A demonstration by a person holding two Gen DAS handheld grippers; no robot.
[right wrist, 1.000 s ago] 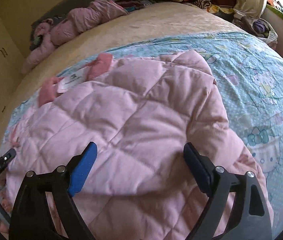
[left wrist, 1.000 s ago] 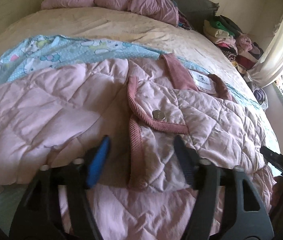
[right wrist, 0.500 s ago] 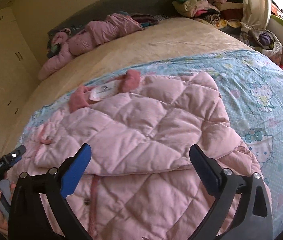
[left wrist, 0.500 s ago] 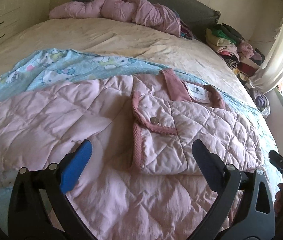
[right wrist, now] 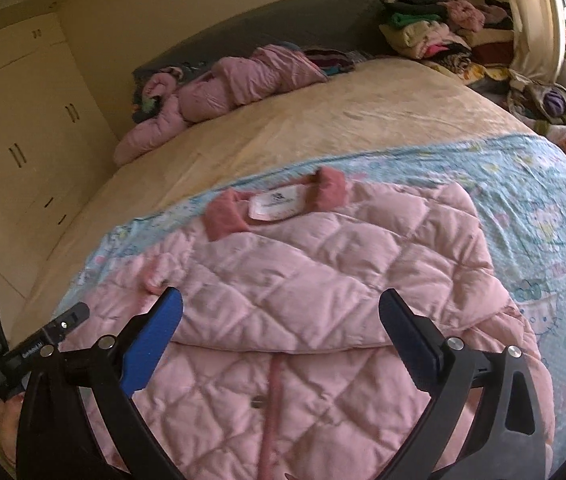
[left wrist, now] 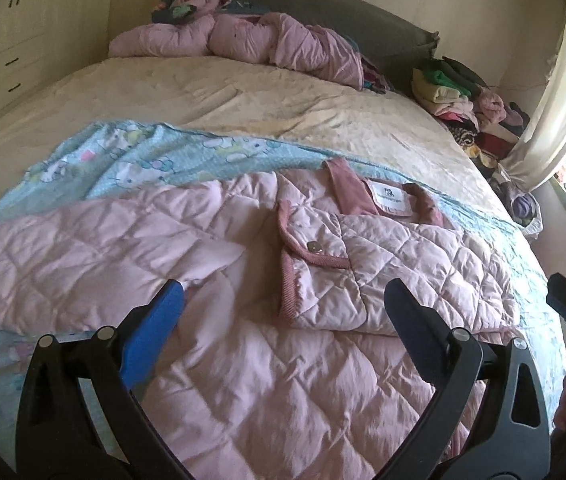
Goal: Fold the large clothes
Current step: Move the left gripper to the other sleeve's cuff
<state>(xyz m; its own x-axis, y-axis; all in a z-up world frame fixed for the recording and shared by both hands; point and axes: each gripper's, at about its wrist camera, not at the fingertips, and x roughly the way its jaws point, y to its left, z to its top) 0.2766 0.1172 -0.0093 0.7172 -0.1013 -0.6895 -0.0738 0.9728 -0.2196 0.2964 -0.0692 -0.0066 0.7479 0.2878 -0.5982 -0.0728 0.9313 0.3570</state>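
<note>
Both tongs (left wrist: pixel 283 304) (right wrist: pixel 281 312) released above pink jacket (left wrist: pixel 323 264) — rumpled pink bedding (left wrist: pixel 251 40), clothes pile (left wrist: pixel 467 108) beyond.

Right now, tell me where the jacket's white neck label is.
The white neck label lies face up between the dark pink collar flaps, at the pink quilted jacket's far edge, by the blue cartoon sheet.

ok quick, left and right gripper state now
left gripper: open, holding nothing, above the pink quilted jacket
right gripper: open, holding nothing
</note>
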